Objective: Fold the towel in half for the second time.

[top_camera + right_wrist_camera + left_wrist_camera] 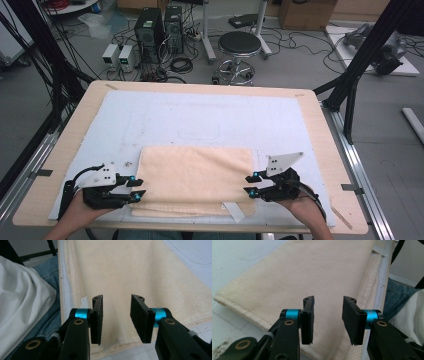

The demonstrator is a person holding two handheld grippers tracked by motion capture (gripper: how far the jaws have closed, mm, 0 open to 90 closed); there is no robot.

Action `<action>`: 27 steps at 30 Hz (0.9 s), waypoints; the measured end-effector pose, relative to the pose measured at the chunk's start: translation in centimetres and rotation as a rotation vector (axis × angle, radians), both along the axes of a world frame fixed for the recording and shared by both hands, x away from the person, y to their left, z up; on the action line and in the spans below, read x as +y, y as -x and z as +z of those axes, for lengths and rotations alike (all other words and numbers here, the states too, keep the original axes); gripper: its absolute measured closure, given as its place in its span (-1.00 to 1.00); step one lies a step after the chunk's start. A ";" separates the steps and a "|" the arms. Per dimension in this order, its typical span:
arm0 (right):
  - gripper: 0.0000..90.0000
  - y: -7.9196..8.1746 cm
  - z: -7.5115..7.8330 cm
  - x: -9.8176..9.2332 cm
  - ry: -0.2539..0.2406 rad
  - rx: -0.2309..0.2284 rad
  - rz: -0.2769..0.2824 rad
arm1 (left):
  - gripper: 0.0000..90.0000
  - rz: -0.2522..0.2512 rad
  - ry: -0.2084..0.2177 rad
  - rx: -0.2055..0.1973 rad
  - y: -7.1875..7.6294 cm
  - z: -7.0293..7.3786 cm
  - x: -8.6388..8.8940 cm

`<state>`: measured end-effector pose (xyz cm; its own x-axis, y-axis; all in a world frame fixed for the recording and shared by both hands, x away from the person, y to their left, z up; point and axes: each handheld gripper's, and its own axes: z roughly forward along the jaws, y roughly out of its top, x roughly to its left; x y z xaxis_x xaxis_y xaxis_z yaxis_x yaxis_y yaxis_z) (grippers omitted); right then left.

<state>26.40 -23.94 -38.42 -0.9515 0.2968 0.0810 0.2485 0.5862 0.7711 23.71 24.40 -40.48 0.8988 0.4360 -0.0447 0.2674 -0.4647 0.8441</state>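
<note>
At near table edge: towel [195, 180], cream, folded flat, lying on white mat [210, 115], long side parallel to edge. Lower layer protruding slightly along near side, label tab [234, 211] showing at near right corner (fold not perfectly aligned).

Left gripper [138, 189] at towel's left short end; jaws spread, nothing pinched, cloth visible past the gap in left gripper view [328, 315]. Right gripper [251, 184] at right short end; likewise spread and empty, towel beyond the jaws in right gripper view [116, 315]. Neither pad pressing on fabric.

Judged progress: at least one fold done, towel now a tidy rectangle. Both grippers posted at opposite ends, suggesting either a fresh release or a set-up to take the ends for a further fold; cannot tell which. Remaining, if folding continues: grasp ends, bring together, square edges.

Beyond towel: bare mat, wooden table [320, 130] rim. Farther off: stool [239, 47], computer towers [157, 30], floor cables.
</note>
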 end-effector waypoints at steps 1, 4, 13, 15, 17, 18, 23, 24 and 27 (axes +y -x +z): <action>0.39 -0.1 -0.1 0.1 0.000 0.001 -0.005 | 0.36 0.000 -0.006 -0.003 -0.2 0.0 -0.2; 0.41 -0.4 -0.9 0.9 0.030 0.012 -0.004 | 0.39 0.006 -0.031 0.003 -0.6 -0.5 -0.7; 0.34 -0.5 -3.8 2.4 0.113 0.066 0.063 | 0.38 -0.037 -0.093 0.074 -0.5 -2.7 -1.3; 0.54 -0.4 -4.2 2.6 0.118 0.065 0.061 | 0.49 -0.039 -0.108 0.062 -0.4 -2.8 -1.6; 0.77 -0.4 -4.1 2.7 0.117 0.064 0.062 | 0.71 -0.036 -0.122 0.045 -0.3 -2.7 -1.9; 0.84 -0.4 -4.0 2.7 0.111 0.068 0.063 | 0.78 -0.032 -0.132 0.041 -0.3 -2.6 -2.0; 0.89 -0.2 -2.7 2.4 0.085 0.052 0.050 | 0.89 -0.015 -0.113 0.000 0.1 -1.3 -1.6; 0.89 -0.1 -2.2 2.2 0.073 0.041 0.047 | 0.89 -0.013 -0.100 -0.009 0.2 -0.9 -1.4; 0.89 0.6 -0.5 1.7 0.030 0.017 0.048 | 0.90 -0.011 -0.071 -0.041 0.6 0.7 -0.9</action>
<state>25.83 -22.26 -38.93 -0.9633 0.2532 0.0892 0.2325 0.6208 0.7487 23.11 23.49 -39.83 0.9041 0.4268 0.0232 0.2274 -0.5263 0.8193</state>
